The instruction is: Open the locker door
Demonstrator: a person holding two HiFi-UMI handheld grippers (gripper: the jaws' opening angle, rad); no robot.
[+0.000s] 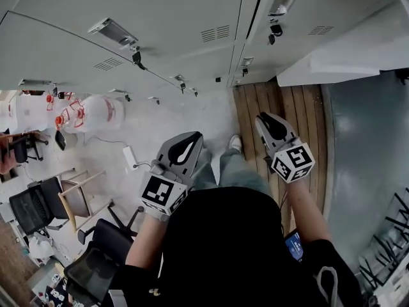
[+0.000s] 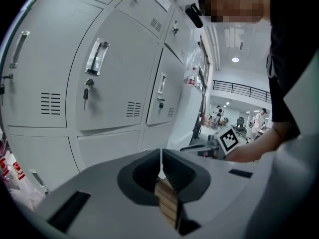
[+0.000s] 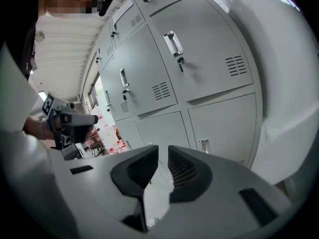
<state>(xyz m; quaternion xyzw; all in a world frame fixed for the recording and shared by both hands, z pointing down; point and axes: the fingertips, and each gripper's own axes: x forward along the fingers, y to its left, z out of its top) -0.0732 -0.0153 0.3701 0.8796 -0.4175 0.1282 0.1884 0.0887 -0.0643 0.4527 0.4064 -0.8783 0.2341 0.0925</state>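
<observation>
Grey metal lockers (image 1: 160,18) fill the top of the head view, and every door I can see is closed. One door has a silver handle (image 2: 96,58) with a key below it; another handle (image 3: 172,43) shows in the right gripper view. My left gripper (image 1: 192,141) is shut and empty, held at waist height away from the doors. My right gripper (image 1: 264,118) is also shut with nothing in it, and it points towards the lower lockers (image 3: 219,128). Neither gripper touches a door or handle.
Water jugs with red caps (image 1: 83,114) stand on the floor at the left. Black office chairs (image 1: 32,206) and a wooden stool (image 1: 80,194) are at lower left. A white power strip (image 1: 131,157) lies on the floor. A wooden floor strip (image 1: 281,107) and a white panel (image 1: 358,50) lie on the right.
</observation>
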